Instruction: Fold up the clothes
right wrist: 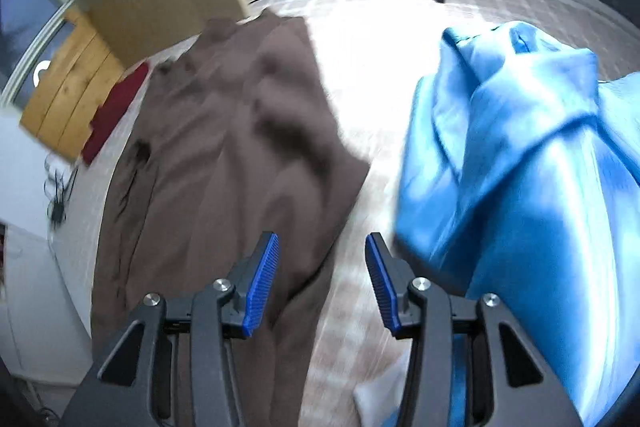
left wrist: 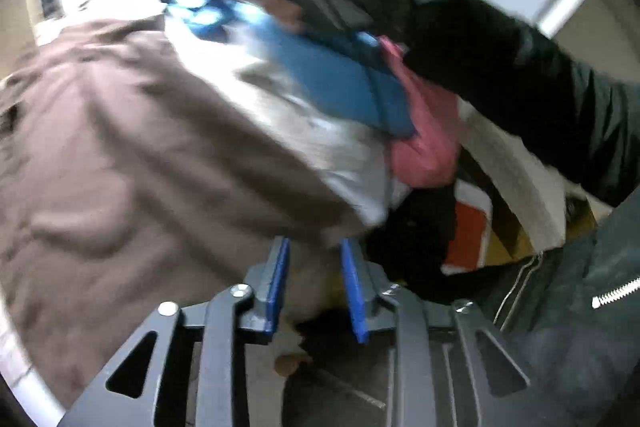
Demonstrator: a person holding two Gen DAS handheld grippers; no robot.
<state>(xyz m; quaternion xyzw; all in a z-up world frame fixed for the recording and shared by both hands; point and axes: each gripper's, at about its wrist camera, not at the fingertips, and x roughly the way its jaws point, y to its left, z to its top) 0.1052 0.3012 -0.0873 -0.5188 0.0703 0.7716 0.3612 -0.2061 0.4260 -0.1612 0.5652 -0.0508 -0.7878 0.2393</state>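
Checked bedding [right wrist: 372, 75] lies under everything. Your right gripper [right wrist: 322, 281] hangs with jaws apart and empty; the brown garment [right wrist: 224, 163] spreads toward eleven o'clock. Your left gripper [left wrist: 314, 287], also parted, holds nothing. Take its near edge squarely before folding.

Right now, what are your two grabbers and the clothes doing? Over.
Left gripper open, empty. Right gripper open, empty, over brown garment. Blue garment heaped beside. Nothing blocking.
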